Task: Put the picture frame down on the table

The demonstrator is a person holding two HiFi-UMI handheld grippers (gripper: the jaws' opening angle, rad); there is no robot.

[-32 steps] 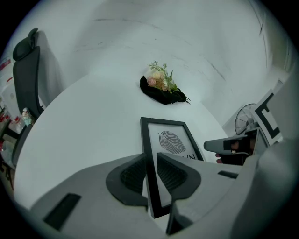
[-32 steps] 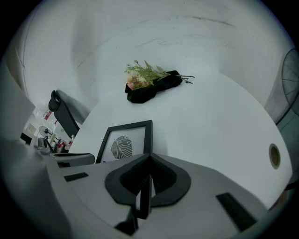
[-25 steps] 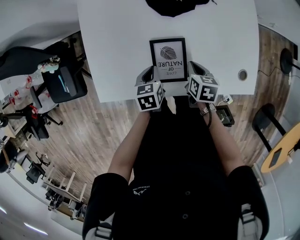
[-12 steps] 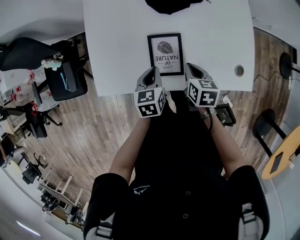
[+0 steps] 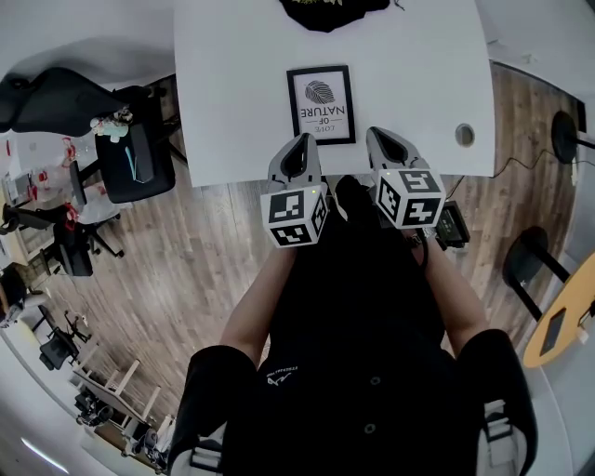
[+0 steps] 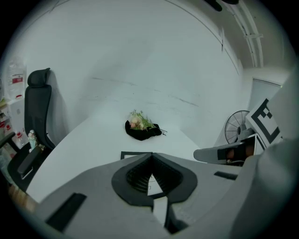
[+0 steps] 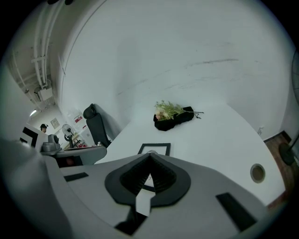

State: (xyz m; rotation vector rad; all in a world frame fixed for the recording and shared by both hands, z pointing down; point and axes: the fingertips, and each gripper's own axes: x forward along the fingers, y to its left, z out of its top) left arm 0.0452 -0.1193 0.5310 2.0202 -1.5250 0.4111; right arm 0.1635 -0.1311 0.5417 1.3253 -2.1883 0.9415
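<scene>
While picture frame (image 5: 321,104) lies flat on table (image 5: 232,74), leaf print (image 5: 319,92) up

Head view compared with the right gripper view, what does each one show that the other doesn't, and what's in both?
Only the head view shows the wooden floor and the person's black shirt. Only the right gripper view shows the wall behind the table and the ceiling pipes. Both show the picture frame lying flat on the table, the flower bundle and the round hole.
</scene>
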